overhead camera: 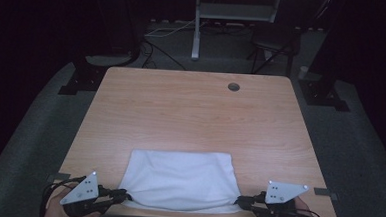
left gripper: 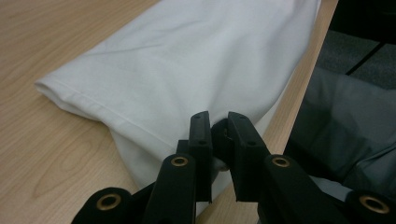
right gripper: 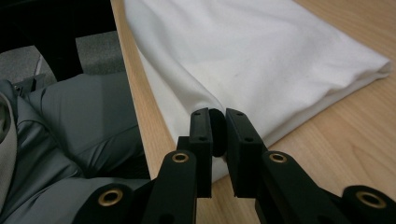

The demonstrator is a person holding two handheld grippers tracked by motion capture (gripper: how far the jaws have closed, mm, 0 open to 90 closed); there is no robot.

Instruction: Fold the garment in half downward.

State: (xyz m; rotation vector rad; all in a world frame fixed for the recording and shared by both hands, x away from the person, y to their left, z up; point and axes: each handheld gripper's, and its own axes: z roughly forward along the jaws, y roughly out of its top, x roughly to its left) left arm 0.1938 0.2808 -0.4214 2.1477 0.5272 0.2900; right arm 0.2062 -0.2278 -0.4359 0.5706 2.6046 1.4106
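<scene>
Near edge first: wooden table (overhead camera: 190,113), white folded cloth (overhead camera: 179,180) lying at its near middle, hanging slightly over the edge. I've got left gripper (overhead camera: 125,197) pinching the cloth's near-left corner, right gripper (overhead camera: 240,201) pinching the near-right corner, jaws pressed together on fabric

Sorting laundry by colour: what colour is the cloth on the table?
Plain white, no pattern; the cloth shows best in the high view.
</scene>
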